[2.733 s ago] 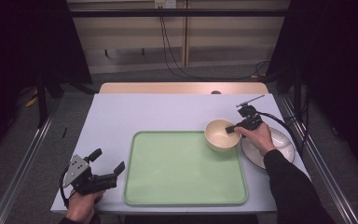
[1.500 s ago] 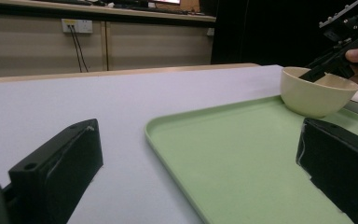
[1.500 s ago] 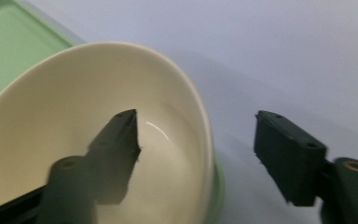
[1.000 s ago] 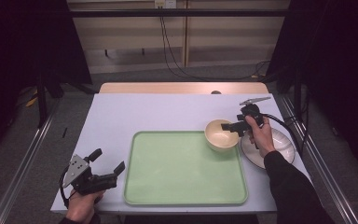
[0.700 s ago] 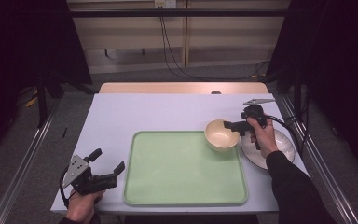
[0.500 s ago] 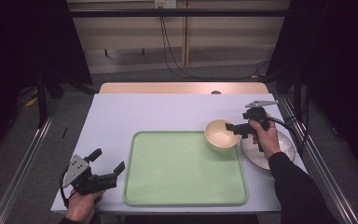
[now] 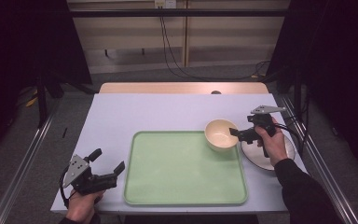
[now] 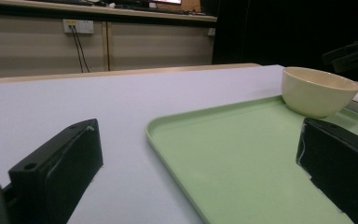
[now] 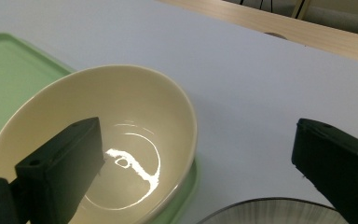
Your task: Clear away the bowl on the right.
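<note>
High view: bowl (image 7: 221, 134) on tray (image 7: 182, 186) far-right corner; right gripper (image 7: 240, 132), left gripper (image 7: 107, 161) both agape, empty.

The cream bowl (image 9: 98, 149) looks glazed ceramic, glossy with bright highlights. The green tray (image 8: 242, 158) is smooth matt plastic. The worktop (image 7: 168, 112) is matt pale lavender with a wood-look far edge. Each tool's jaws are matt black.

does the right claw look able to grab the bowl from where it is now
Probably yes. The right claw is open right at the bowl on the tray's far right corner, one jaw over the inside and the other outside the rim, with nothing between them.
</note>
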Available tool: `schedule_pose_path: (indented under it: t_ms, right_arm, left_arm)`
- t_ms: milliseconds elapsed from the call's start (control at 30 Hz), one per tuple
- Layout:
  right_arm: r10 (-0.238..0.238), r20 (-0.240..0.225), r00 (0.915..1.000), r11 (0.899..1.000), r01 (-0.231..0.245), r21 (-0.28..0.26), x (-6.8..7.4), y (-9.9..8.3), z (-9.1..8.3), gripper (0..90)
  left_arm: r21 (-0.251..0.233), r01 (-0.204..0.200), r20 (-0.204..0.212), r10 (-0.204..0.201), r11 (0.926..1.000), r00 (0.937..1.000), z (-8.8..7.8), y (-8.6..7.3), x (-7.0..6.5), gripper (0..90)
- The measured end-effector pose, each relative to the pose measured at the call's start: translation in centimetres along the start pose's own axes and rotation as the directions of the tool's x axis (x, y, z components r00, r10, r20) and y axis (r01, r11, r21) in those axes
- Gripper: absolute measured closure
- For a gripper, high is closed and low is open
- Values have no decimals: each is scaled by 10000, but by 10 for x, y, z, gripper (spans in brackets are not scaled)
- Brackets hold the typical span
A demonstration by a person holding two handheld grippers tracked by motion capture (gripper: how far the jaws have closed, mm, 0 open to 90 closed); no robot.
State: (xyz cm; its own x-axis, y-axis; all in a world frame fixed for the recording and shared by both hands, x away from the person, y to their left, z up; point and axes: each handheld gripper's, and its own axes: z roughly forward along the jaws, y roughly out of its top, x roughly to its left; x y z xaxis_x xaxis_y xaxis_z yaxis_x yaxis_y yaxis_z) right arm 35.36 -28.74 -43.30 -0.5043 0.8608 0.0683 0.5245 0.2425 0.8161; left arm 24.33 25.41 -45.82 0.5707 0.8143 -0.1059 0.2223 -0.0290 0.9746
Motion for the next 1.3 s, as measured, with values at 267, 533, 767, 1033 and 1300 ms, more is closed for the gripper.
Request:
schedule_pose_path:
  t_ms: [267,533,767,1033,1300]
  right_arm:
    - [123,331,9994,9996,-115,-242,-3,-12,-11,21]
    - [383,221,9990,9980,-372,-502,-1,-23,-27,18]
    - [403,245,9989,9958,-382,-827,6,-33,-45,14]
    - [653,39,9979,9909,-644,-1185,14,-42,-59,14]
    - [552,128,9984,9906,-531,-1263,20,-53,-74,14]
  left_arm:
    - [21,-40,32,39,10000,10000,0,0,0,3]
    - [-10,5,-4,-5,10000,10000,0,0,0,3]
    - [-3,-6,-43,6,10000,10000,0,0,0,3]
    - [19,-18,-10,18,10000,10000,0,0,0,3]
    - [23,-65,-41,65,10000,10000,-1,0,0,3]
